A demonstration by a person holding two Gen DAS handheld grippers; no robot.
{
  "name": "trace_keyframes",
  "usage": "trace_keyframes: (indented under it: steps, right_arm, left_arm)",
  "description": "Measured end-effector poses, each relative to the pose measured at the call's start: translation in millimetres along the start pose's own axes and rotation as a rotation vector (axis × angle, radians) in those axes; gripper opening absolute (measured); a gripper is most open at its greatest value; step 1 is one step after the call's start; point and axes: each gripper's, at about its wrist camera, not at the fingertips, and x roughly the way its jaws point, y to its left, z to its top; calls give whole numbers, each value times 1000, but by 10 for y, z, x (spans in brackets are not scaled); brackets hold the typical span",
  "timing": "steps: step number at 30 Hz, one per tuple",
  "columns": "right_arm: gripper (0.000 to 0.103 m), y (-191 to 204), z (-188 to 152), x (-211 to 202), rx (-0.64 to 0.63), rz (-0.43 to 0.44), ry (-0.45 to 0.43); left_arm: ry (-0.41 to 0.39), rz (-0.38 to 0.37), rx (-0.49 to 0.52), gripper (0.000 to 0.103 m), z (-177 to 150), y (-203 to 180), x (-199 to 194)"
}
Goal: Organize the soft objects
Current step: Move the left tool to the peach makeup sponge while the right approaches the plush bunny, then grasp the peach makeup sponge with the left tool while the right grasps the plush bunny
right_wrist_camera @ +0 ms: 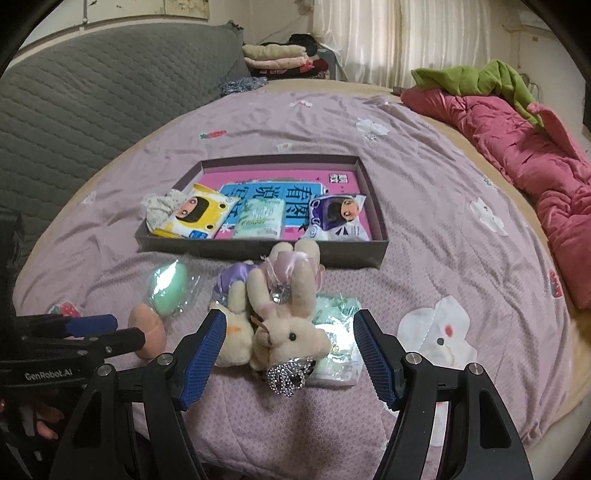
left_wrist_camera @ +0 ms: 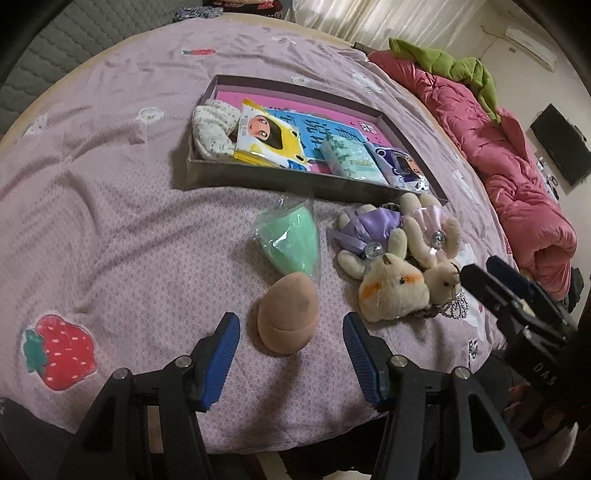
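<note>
Lilac bedspread [right_wrist_camera: 424,177] mid-frame, pink quilt [right_wrist_camera: 524,147] upper right, curtains [right_wrist_camera: 406,33] top; left gripper [left_wrist_camera: 291,328] and right gripper [right_wrist_camera: 290,341] wide, empty.

On my left gripper [right_wrist_camera: 127,332] I read "GenRobot.AI", on my right gripper [left_wrist_camera: 476,275] "DAS". The green tissue pack [right_wrist_camera: 260,218] says "Flower".

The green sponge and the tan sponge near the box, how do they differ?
The green sponge is sealed in a clear crinkly wrapper; the tan sponge lies bare. The green sponge lies nearer the box; the tan sponge lies just ahead of the left tool, whose jaws stand open. The tan sponge shows a darker smudge; the green sponge looks clean. Both are egg-shaped and rest on the bedspread.
</note>
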Motion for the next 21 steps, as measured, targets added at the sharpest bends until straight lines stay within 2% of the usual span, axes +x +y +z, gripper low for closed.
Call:
trace_keyframes:
  steps: [7,14,19,21]
  right_arm:
    - [73,-42,-53,140,19,0,21]
    - [73,-81,-74,260,37,2,38]
    - [73,-98,-82,319,30,-5,36]
    - [67,-104,-87,341,28,4,35]
  left_arm:
    - [29,-29,-21,57,-12,21,126]
    - [24,-55,-51,56,-2,71,168]
    - [20,-75,-74,50,9,111,179]
    - [16,-83,-81,50,13,120,182]
